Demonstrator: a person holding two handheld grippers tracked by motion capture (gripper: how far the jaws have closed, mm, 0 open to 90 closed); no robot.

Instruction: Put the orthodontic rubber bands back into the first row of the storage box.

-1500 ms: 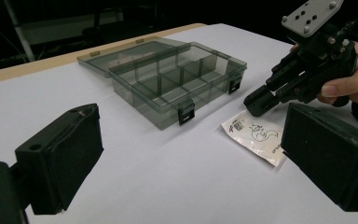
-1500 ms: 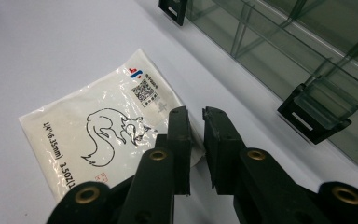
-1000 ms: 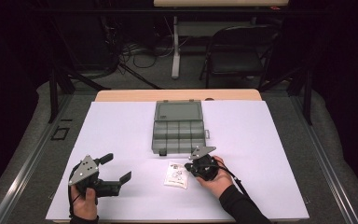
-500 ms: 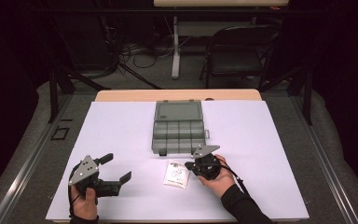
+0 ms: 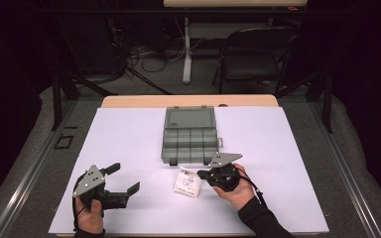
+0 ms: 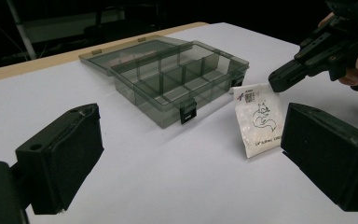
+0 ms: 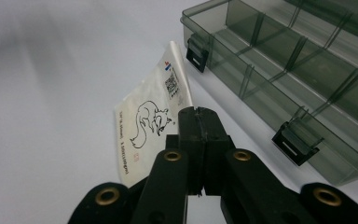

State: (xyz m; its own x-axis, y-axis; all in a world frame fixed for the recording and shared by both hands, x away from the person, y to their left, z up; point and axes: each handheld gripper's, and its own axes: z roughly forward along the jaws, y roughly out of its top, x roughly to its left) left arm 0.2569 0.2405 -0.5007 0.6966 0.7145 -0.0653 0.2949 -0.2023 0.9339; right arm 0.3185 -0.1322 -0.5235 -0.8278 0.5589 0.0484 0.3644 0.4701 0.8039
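Light, limp white packet (image 6: 259, 119) near table's front edge, pinched at its edge by right gripper (image 7: 198, 122); left gripper (image 6: 191, 154) wide, empty

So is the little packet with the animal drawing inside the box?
No, the packet stands on the white table beside the box, pinched by the right gripper.

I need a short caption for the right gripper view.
Right gripper shut on a small white packet beside an open compartment box.

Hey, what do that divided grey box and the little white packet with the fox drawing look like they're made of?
Divided box: smoky, see-through hard plastic, probably; the dividers show through its walls and the edges catch light. Packet: thin glossy plastic film, most likely, printed in black, standing slightly curved; what it holds can't be told.
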